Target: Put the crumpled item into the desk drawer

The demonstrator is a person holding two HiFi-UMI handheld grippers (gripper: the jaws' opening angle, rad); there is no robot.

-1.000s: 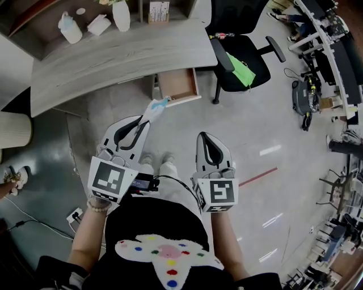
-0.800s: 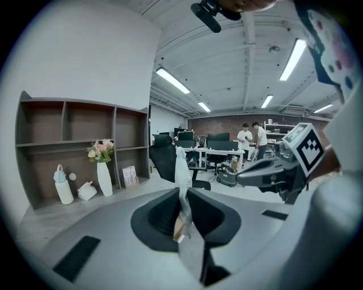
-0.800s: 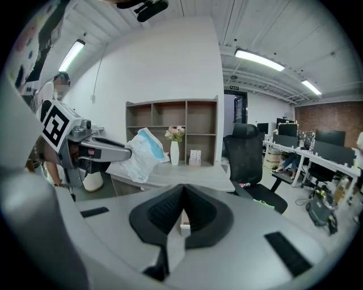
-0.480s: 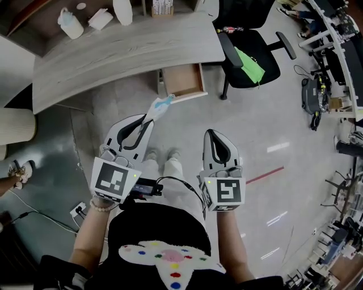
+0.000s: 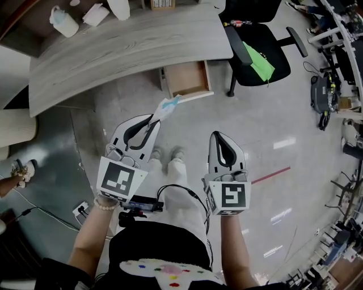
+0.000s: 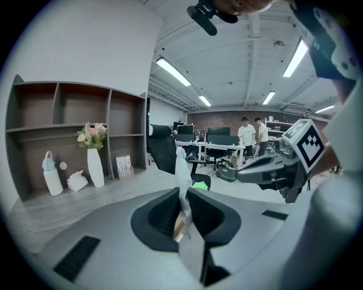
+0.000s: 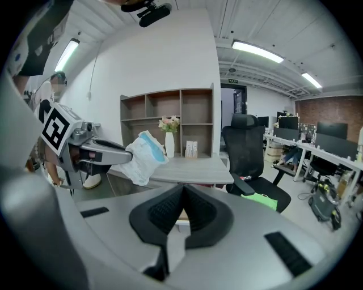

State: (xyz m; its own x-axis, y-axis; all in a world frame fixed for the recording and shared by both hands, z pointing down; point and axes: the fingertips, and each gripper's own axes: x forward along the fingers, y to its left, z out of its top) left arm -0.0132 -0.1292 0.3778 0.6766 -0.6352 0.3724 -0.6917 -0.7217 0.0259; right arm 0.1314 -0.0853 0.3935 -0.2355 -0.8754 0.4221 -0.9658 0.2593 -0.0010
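My left claw (image 5: 152,120) was clamped nearly shut on the crumpled item (image 5: 168,105), held out toward the open drawer (image 5: 187,79) ahead, ready to drop.

At the upper right of the head view we see a black swivel office chair (image 5: 252,35) with a bright green sheet (image 5: 262,63) lying on its seat. Along the top edge, at the upper left, we make out a white plastic bottle (image 5: 61,21), a white lumpy bag (image 5: 93,14) and a white ceramic vase (image 5: 119,7). A thin red line (image 5: 271,175) crosses the pale floor right of centre. At the left of the left gripper view we find a brown open shelving unit (image 6: 74,105), and pink and white flowers (image 6: 92,133) in the vase.
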